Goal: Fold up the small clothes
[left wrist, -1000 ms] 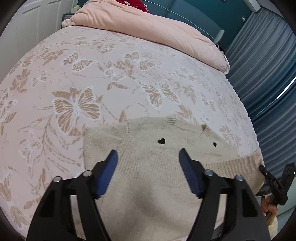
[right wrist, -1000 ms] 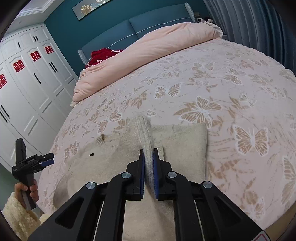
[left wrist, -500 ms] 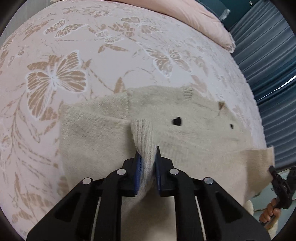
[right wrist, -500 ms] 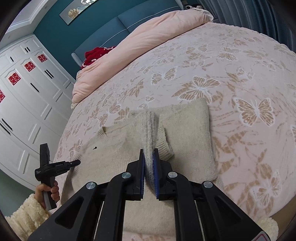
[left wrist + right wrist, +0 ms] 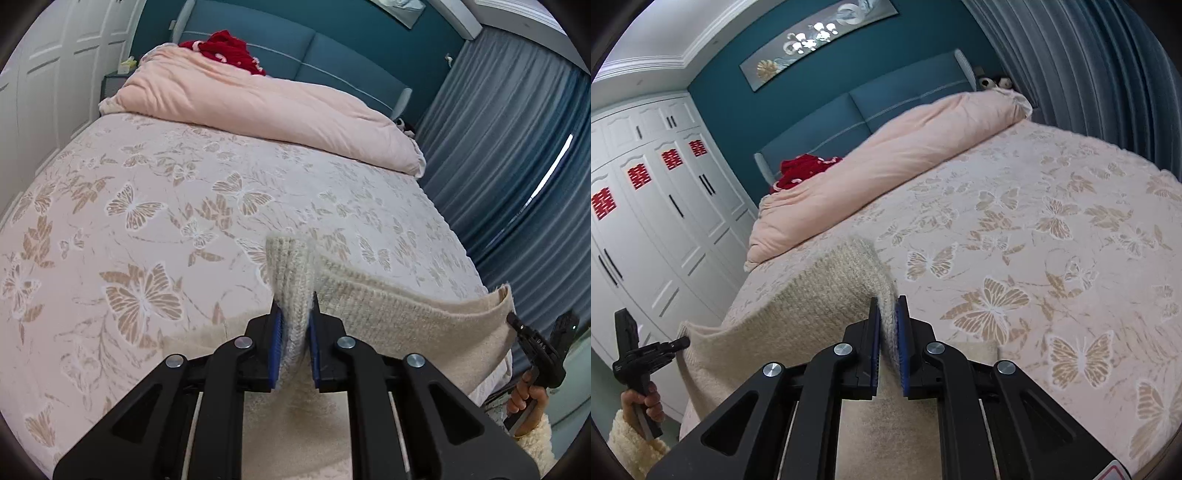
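The left claw (image 5: pixel 294 314) has just clamped the sweater (image 5: pixel 388 317); with the right claw (image 5: pixel 886 317) gripping too, its edge lifts off the bed (image 5: pixel 147 206) for folding.

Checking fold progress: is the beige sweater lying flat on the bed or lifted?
Lifted: the beige sweater hangs stretched between the left hand-held gripper and right hand-held gripper, each clamped on its edge.

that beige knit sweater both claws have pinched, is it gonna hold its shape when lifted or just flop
Probably flop: the sweater sags in a curve between the left claw and the right claw, so it looks soft rather than stiff. The thick, fuzzy knit bunched between the pads suggests a grip unlikely to slip. It seems light, since two small pinches hold its edge above the bed.
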{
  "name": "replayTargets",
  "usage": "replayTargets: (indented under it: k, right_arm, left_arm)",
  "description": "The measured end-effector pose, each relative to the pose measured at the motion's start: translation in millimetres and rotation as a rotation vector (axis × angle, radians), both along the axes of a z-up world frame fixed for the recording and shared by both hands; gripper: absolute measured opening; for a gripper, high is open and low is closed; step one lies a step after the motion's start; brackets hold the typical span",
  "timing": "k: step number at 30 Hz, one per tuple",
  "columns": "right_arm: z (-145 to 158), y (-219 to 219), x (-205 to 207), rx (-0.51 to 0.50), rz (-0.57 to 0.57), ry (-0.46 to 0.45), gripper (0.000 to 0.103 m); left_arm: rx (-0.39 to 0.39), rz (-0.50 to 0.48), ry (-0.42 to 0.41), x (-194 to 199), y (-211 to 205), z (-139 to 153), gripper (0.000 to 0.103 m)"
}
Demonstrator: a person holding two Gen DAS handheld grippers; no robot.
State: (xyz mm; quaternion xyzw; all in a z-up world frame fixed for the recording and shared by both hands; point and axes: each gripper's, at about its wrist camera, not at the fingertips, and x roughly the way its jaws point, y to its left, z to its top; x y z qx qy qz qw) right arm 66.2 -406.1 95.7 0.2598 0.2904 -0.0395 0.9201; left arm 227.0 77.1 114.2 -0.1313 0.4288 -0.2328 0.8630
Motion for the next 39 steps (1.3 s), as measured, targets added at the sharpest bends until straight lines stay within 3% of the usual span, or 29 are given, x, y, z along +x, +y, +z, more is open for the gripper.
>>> replayTargets:
  k: [3,5,7,8,9,11,13,15,17,18,20,21,23,24,27,29,31,32,33,35,37,39]
  right_arm:
    - [-67,-7,55,-0.028,-0.018,0.183,0.009]
    - [-112,-4,79,-0.038,-0.009,0.308,0.009]
    - [-128,2,84,-0.110,-0.047,0.370,0.009]
    - [-122,7,75,-0.135,-0.064,0.343,0.010]
    - [-111,12,65,-0.131,-0.049,0.286,0.014]
    - [-83,34,40,-0.161,0.008,0.186,0.015]
    - [-69,70,27,-0.164,0.110,0.150,0.015]
    - [-79,109,33,-0.072,0.231,0.170,0.015]
    - [-105,153,48,0.000,0.342,0.227,0.014]
    - [-115,173,56,-0.020,0.376,0.255,0.014]
    - [-141,202,72,-0.075,0.441,0.346,0.014]
    - [-154,206,78,-0.087,0.445,0.396,0.012]
    - [-159,199,79,-0.042,0.426,0.428,0.010]
    - [-147,199,75,-0.026,0.436,0.403,0.012]
    - [-115,216,69,-0.131,0.482,0.307,0.015]
    - [-122,231,83,-0.158,0.509,0.339,0.015]
    - [-148,237,100,-0.203,0.501,0.430,0.015]
    - [-160,233,105,-0.198,0.482,0.477,0.006]
    - [-160,222,104,-0.136,0.471,0.467,0.002]
    - [-142,198,93,-0.095,0.400,0.425,0.005]
    - [-120,166,76,-0.141,0.292,0.369,0.008]
    - [-113,125,61,-0.170,0.185,0.372,0.008]
  left_arm:
    - [0.021,0.041,0.138,38,-10,-67,0.012]
    - [0.127,0.067,0.180,48,-21,-118,0.014]
    - [0.236,0.092,0.237,46,-26,-155,0.014]
    - [0.209,0.091,0.252,40,-23,-160,0.015]
    - [0.173,0.082,0.242,30,-20,-157,0.016]
    - [0.209,0.059,0.183,7,-22,-136,0.015]
    - [0.221,0.055,0.123,-19,-31,-113,0.018]
    - [0.150,0.022,0.109,-38,-47,-103,0.031]
    - [0.109,0.023,0.144,-46,-68,-111,0.040]
    - [0.108,0.019,0.168,-46,-79,-122,0.040]
    - [0.181,0.016,0.246,-42,-92,-149,0.039]
    - [0.217,0.029,0.273,-40,-89,-160,0.039]
    - [0.191,0.041,0.284,-42,-72,-168,0.034]
    - [0.183,0.050,0.276,-44,-63,-165,0.034]
    - [0.219,0.100,0.253,-41,-44,-161,0.039]
    - [0.221,0.121,0.302,-34,-38,-174,0.039]
    - [0.204,0.133,0.308,-32,-36,-181,0.039]
    - [0.217,0.129,0.302,-33,-37,-180,0.039]
    - [0.240,0.116,0.297,-34,-40,-179,0.039]
    - [0.276,0.094,0.284,-36,-43,-177,0.039]
    - [0.279,0.085,0.278,-38,-42,-178,0.039]
    - [0.276,0.083,0.276,-37,-42,-179,0.040]
